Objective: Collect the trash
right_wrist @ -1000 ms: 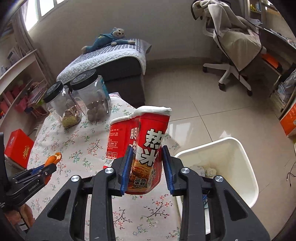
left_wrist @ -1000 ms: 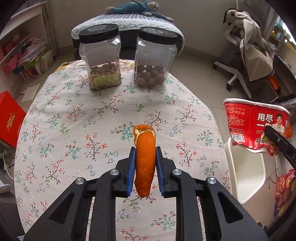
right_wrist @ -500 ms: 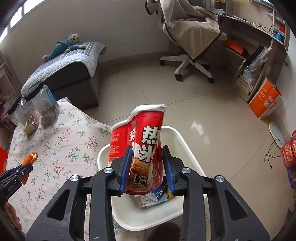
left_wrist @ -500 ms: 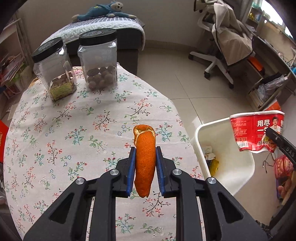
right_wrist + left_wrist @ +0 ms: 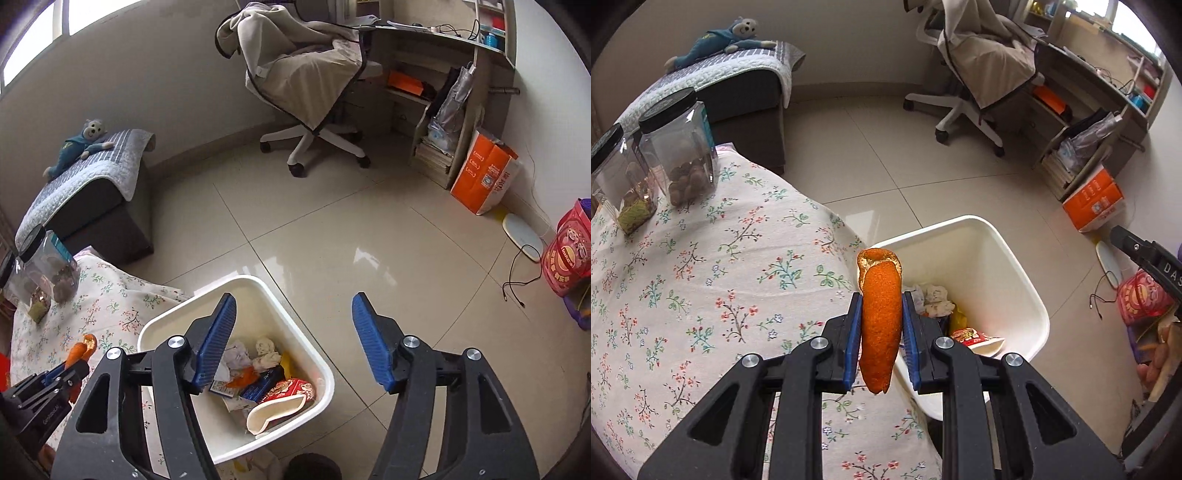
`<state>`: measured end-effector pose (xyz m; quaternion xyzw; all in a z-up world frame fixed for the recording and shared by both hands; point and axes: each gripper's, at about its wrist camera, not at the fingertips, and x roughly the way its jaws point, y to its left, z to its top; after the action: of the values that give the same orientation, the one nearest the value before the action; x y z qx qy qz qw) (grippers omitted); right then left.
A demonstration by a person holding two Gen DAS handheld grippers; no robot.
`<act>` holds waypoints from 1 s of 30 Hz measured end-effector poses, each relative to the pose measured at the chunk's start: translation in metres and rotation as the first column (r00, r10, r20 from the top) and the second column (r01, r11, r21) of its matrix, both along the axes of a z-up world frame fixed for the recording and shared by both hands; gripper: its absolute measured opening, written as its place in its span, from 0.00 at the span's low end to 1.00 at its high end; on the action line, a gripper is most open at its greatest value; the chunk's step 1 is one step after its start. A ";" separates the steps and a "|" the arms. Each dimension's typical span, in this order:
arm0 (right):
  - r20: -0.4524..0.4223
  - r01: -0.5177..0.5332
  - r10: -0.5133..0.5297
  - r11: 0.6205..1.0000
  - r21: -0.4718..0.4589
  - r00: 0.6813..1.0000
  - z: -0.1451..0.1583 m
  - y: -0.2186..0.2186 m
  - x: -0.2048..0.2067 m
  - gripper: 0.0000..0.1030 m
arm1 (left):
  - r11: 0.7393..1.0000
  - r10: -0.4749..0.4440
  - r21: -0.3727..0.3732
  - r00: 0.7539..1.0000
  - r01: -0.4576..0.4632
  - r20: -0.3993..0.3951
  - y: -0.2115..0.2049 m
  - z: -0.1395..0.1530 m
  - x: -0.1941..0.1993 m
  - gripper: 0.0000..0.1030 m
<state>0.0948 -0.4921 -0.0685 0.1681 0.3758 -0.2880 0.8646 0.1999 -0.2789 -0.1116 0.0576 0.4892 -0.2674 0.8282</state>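
My left gripper (image 5: 880, 306) is shut on a long orange peel (image 5: 877, 317), held over the table's right edge beside the white trash bin (image 5: 1023, 269). The same peel (image 5: 83, 347) and the left gripper (image 5: 70, 367) show at the lower left of the right wrist view. My right gripper (image 5: 291, 332) hangs above the bin (image 5: 321, 365); its jaws are opening and nothing is between them. A crushed red noodle cup (image 5: 280, 400) lies inside the bin on crumpled tissues and wrappers.
The table wears a floral cloth (image 5: 701, 266) and bears two black-lidded plastic jars (image 5: 679, 147). Around it lie tiled floor, a daybed with a stuffed toy (image 5: 79, 144), an office chair (image 5: 306, 92), a desk with shelves, an orange box (image 5: 484, 173) and a cable.
The right gripper has swung over the bin and opened, and the red noodle cup has dropped in. The left gripper has carried the peel rightward to the table's edge.
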 end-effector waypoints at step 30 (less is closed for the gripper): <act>0.265 -0.019 0.091 0.965 -0.261 0.960 0.062 0.096 -0.002 0.93 | 0.986 0.169 -0.063 0.868 -0.157 0.467 0.053 0.085 -0.026 0.93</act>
<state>0.0927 -0.3966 -0.0063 0.0826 0.2167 -0.2837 0.9304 0.1739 -0.2256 -0.0268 0.0697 0.2736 -0.1802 0.9422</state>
